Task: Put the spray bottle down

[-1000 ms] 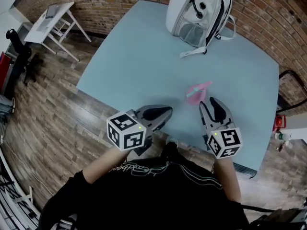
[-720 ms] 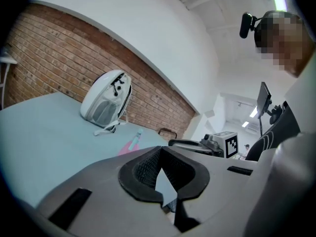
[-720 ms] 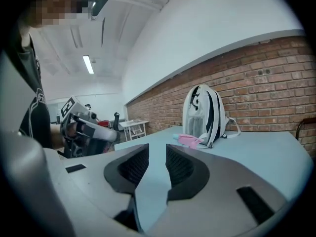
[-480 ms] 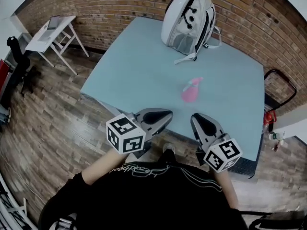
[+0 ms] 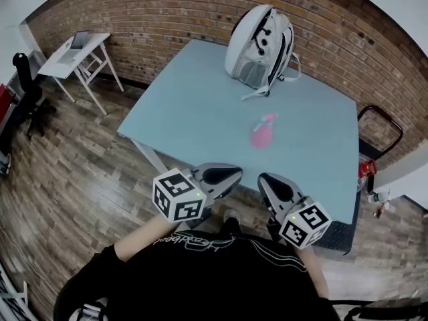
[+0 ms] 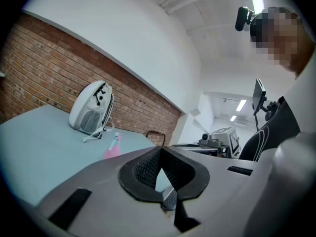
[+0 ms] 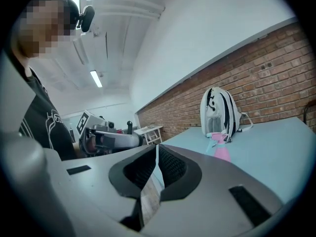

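The pink spray bottle [image 5: 262,132] [image 6: 112,148] [image 7: 220,148] stands upright by itself on the pale blue table [image 5: 200,92], in front of the white backpack. Both grippers hang near my body, past the table's near edge and well short of the bottle. My left gripper [image 5: 227,174] [image 6: 160,149] is shut, its tips touching with nothing between them. The jaws of my right gripper [image 5: 265,179] [image 7: 156,147] are closing; only a thin slit is left and nothing lies in it.
A white backpack [image 5: 261,37] [image 6: 90,110] [image 7: 219,111] stands upright at the table's far side by the brick wall. A white folding stand [image 5: 80,49] is on the wood floor at left. A black chair frame [image 5: 378,122] sits at the table's right.
Both grippers drew back from the bottle toward my body and rose. The right jaws went from wide open beside the bottle to nearly together. The bottle stayed on the table.
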The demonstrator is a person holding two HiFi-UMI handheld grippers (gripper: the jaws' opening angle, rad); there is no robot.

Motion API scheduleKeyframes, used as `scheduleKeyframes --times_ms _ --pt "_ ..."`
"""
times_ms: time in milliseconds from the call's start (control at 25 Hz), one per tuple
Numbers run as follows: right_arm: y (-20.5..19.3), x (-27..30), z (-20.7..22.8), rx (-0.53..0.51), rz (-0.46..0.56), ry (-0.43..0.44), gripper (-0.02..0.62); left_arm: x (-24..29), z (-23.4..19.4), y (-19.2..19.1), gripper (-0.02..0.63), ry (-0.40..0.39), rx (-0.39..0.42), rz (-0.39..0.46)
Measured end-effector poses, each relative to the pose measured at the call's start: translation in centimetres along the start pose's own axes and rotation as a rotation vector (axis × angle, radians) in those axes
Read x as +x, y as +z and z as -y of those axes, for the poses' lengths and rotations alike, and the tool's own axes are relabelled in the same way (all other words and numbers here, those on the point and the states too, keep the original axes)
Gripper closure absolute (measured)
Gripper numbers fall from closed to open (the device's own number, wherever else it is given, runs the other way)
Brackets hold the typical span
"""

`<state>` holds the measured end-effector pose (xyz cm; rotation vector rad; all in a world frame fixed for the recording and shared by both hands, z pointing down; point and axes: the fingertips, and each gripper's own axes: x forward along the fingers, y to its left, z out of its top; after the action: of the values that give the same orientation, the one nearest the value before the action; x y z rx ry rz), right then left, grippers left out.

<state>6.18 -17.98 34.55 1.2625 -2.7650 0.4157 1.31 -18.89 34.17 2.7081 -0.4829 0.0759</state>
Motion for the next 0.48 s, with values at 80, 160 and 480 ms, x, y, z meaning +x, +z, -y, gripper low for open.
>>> scheduleKeyframes --times_ms 80,160,480 --pt "-0.2 -0.2 -0.6 -0.001 0.001 0.003 0.572 -0.4 0.4 -0.2 0.598 -0.002 0.002 0.002" --pt "-0.4 -0.3 -1.0 -0.008 0.000 0.001 0.574 -0.7 0.7 -0.5 0.598 -0.004 0.004 0.004" --pt "-0.7 -0.6 -1.8 -0.022 -0.007 0.001 0.578 -1.3 1.3 -0.5 0.598 -0.003 0.007 0.012"
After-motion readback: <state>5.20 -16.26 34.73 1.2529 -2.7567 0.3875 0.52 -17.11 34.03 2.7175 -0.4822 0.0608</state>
